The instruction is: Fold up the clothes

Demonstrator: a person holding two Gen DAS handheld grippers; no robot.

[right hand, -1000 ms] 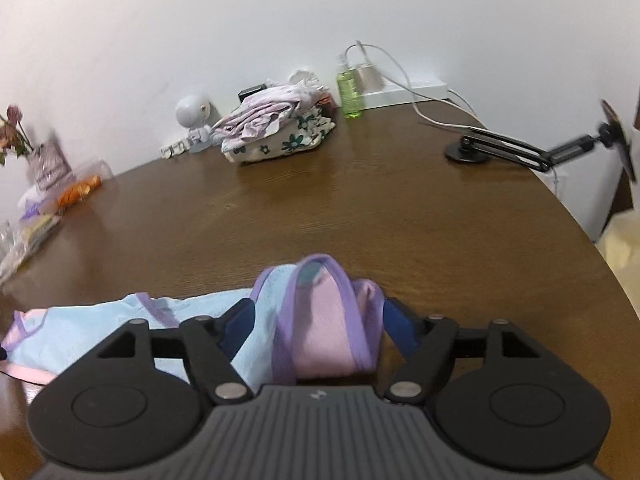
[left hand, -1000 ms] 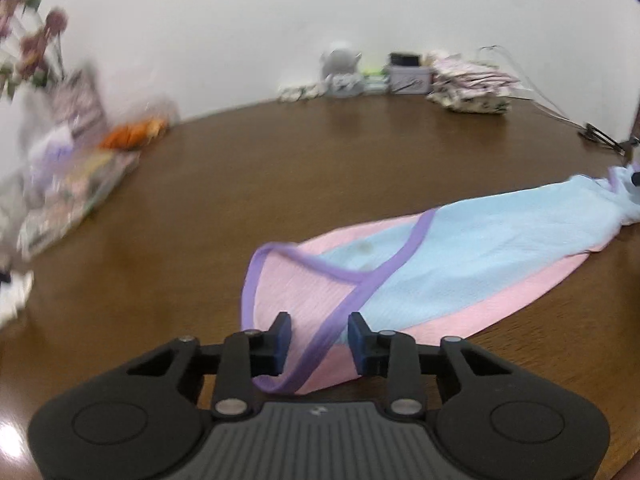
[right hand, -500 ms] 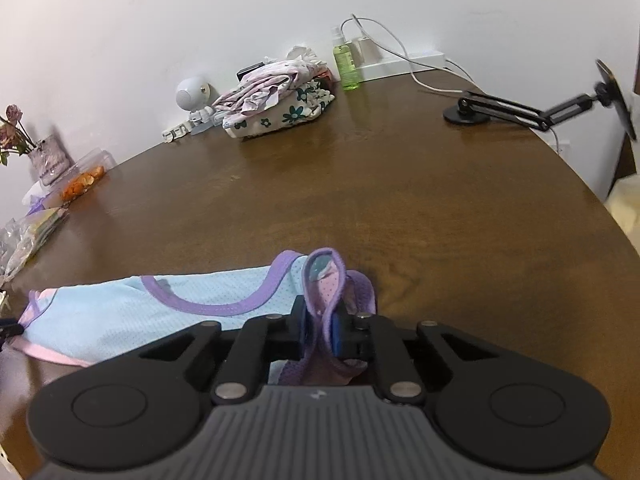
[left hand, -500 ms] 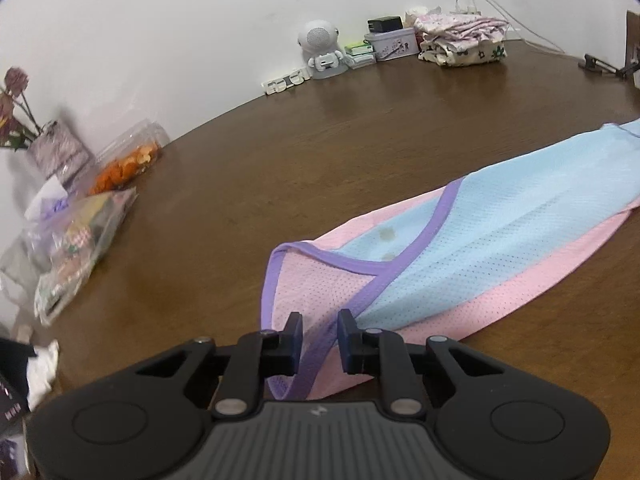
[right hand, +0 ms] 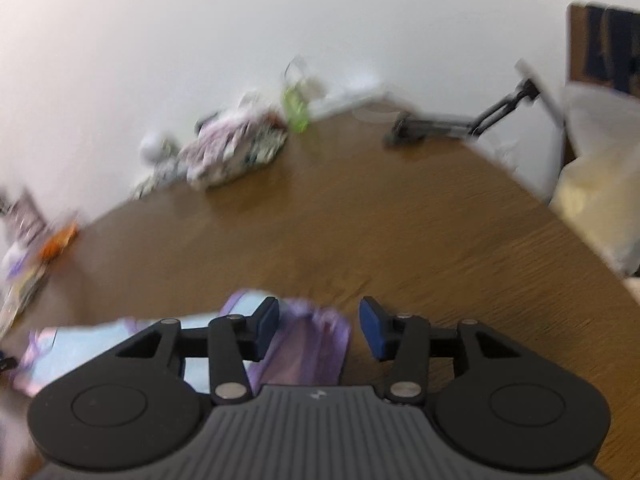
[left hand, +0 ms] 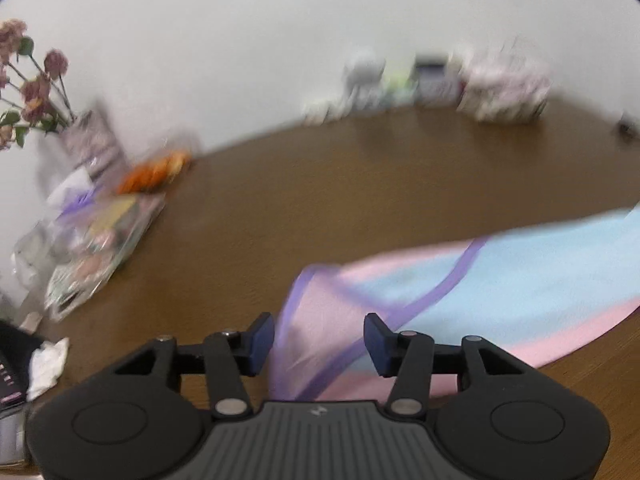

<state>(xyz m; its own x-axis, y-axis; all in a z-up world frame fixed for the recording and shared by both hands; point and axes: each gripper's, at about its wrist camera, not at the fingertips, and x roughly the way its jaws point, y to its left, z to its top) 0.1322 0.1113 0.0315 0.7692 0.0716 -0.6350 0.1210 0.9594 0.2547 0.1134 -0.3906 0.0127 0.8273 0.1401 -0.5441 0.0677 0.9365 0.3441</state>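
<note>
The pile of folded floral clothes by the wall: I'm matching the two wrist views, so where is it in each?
Left wrist: the pile of folded floral clothes lies far upper right, blurred, against the wall.
Right wrist: the pile lies upper left of centre.
Shared landmark: the small white round figure beside the pile.

Both views motion-blurred. Far clutter along wall (left hand: pixel 440 80) unreadable. Garment (left hand: pixel 520 280) cut by right edge; in right view, partly hidden behind gripper body.
</note>
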